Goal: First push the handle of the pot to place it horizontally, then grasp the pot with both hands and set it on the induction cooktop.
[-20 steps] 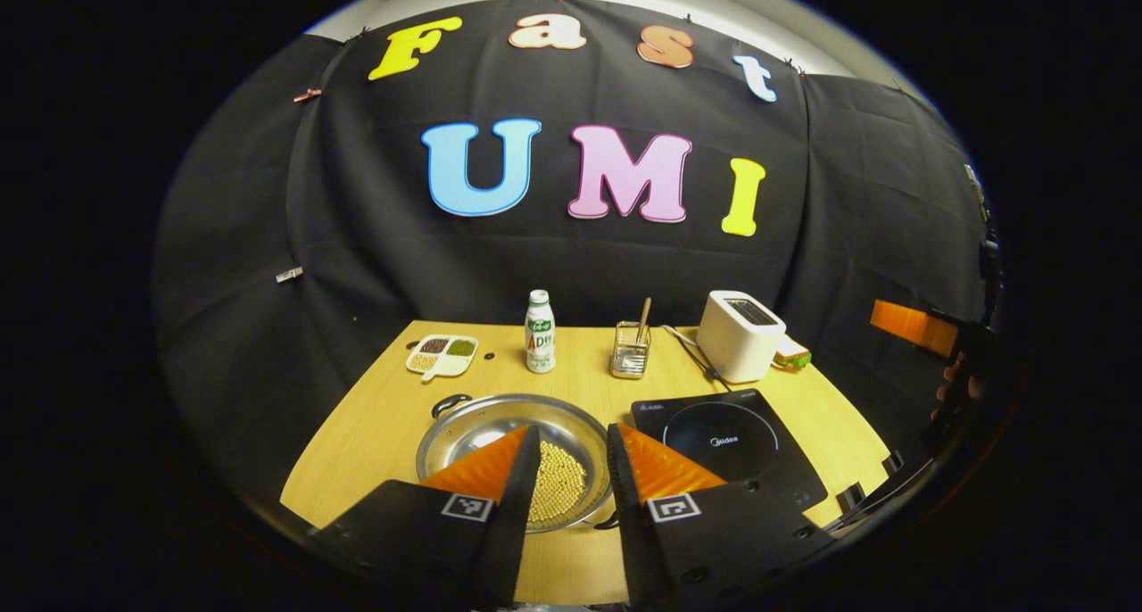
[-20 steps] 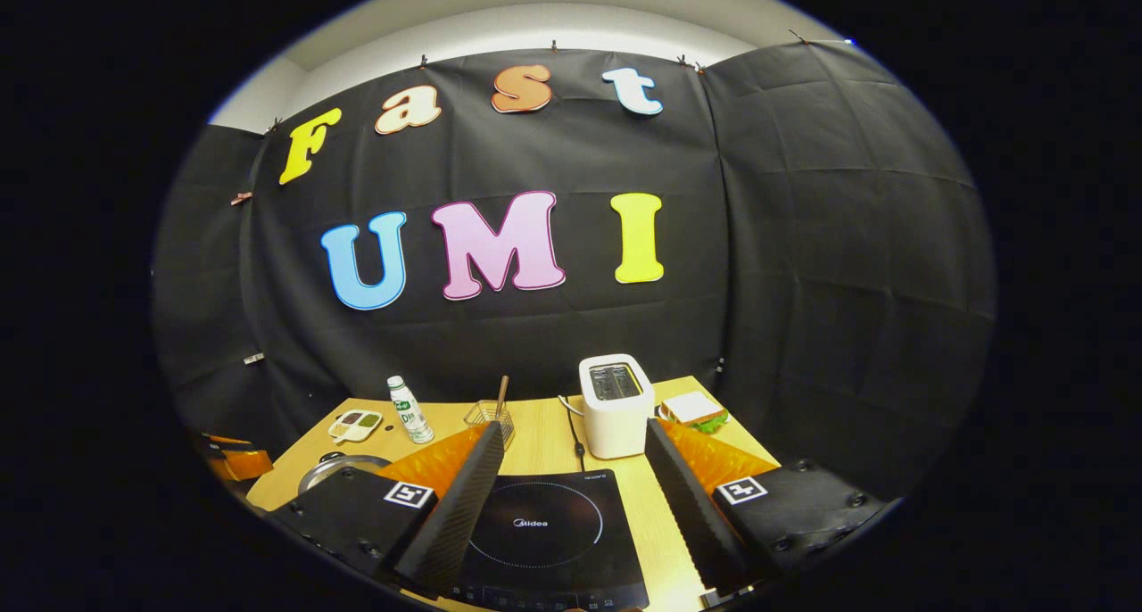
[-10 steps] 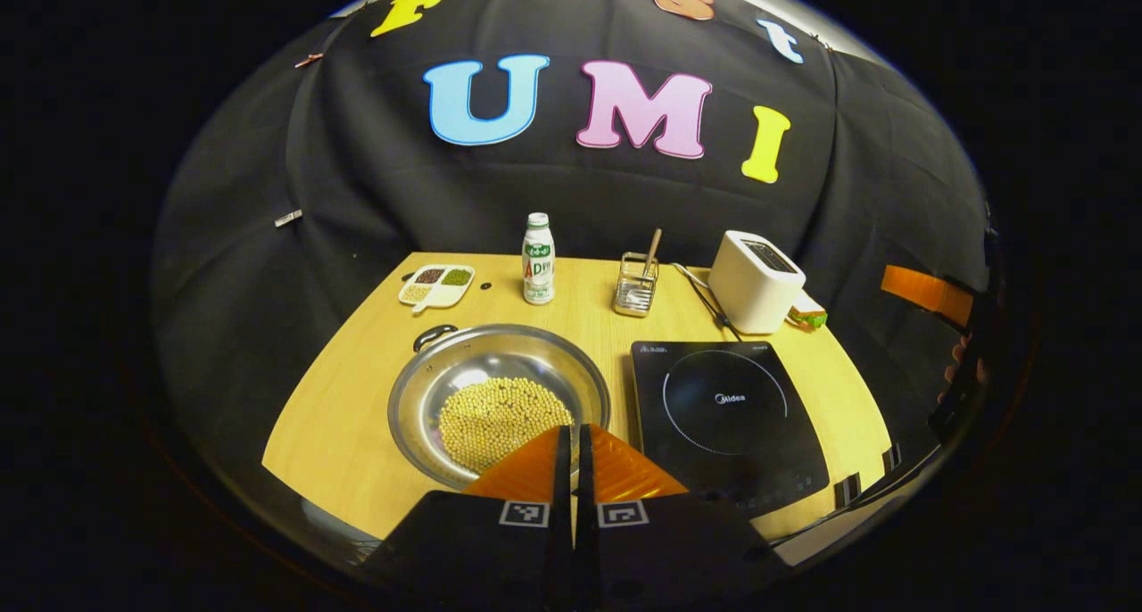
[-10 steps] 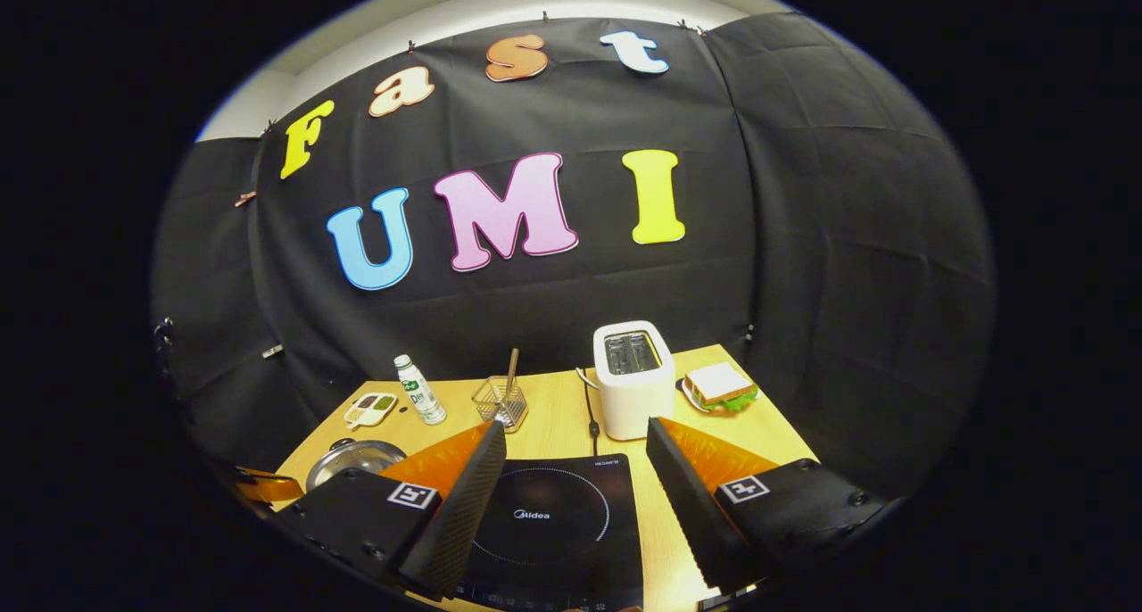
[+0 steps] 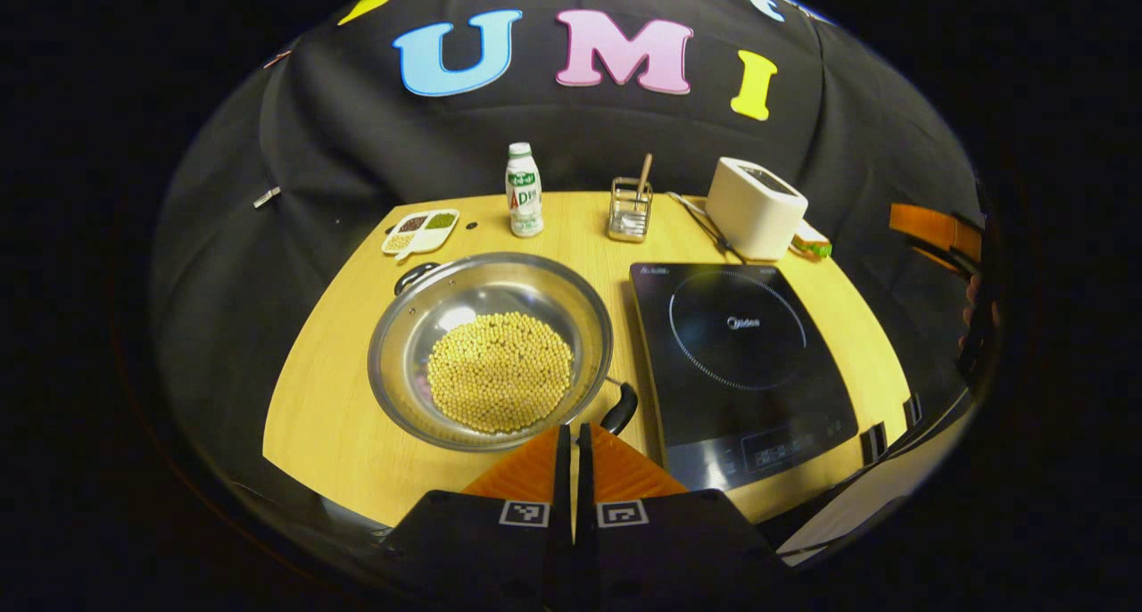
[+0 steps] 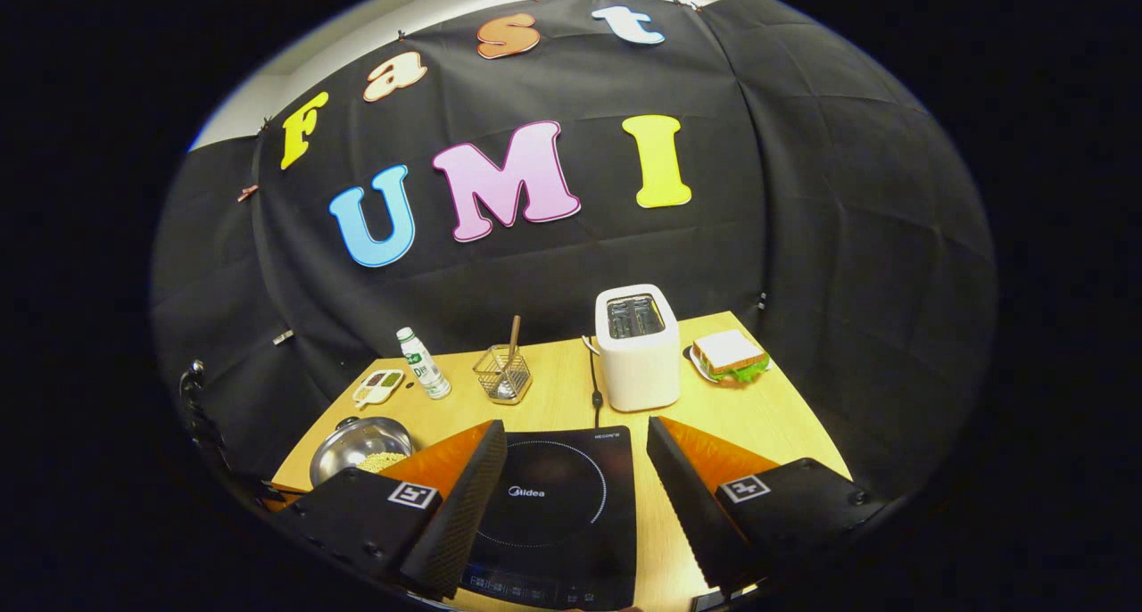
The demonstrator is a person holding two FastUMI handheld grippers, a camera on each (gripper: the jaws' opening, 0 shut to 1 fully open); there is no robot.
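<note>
**Pot of beans sits left of the cooktop, handles on a slant**

Nearest in the left gripper view, the left gripper [image 5: 572, 434] has its fingers pressed together with only a sliver between them, holding nothing, tips just short of the pot's near rim. The pot [image 5: 491, 349] is a wide, shallow steel pan on the wooden table [image 5: 330, 416], just left of the induction cooktop [image 5: 740, 362] and not touching it. Its two black handles set its long axis on a diagonal: the near handle [image 5: 621, 407] points toward the cooktop's front corner, just right of the fingertips, and the far handle [image 5: 415, 275] points away to the back left. A heap of pale yellow beans [image 5: 500, 383] covers the pot's floor.

In the right gripper view, the right gripper [image 6: 575, 434] is spread wide and empty above the cooktop's glass, the pot at its far left.

Bare table lies in front of and to the left of the pot, up to the edge. Farther back stand a divided dish of grains [image 5: 419, 231], a bottle [image 5: 524, 191], a wire holder [image 5: 630, 210] with a stick in it, a white toaster [image 5: 757, 209] and a sandwich [image 6: 730, 355].
</note>
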